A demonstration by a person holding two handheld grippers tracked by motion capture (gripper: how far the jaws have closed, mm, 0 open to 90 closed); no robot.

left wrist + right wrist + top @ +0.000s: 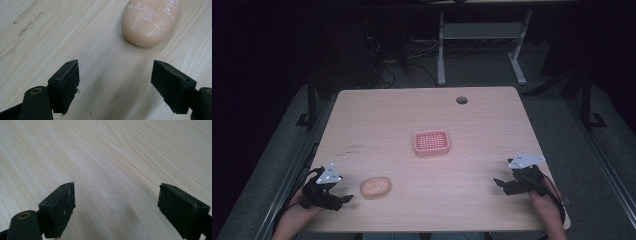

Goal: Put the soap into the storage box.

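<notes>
Soap [375, 186] lay on the table [422, 115] near its near edge, left of the middle, a peach-coloured oval bar resting flat on the wood. In the left gripper view the soap [151, 21] showed white scuffs and fine cracks on its top, and it sat just beyond the jaws, a little to the right of the gap between them, not touching either one. Left gripper [343, 199] was low over the table just left of the bar, held in a hand [297, 212] that came in from the near left corner; its jaws stood wide apart with nothing between them, only bare wood under the left gripper [115, 85]. Right gripper [501, 183] was well apart from the soap, near the table's right edge, held in the other hand [546, 202], its jaws pointing left. In its own view the right gripper [116, 210] also had its jaws spread wide over bare wood, gripping nothing. A pink dish [431, 143] with a slotted top stood near the middle of the table, farther off than the soap and to its right, clear of both grippers. A round hole [461, 100] showed in the table near its far edge, and faint dark marks [352, 147] lay on the wood left of the dish.
</notes>
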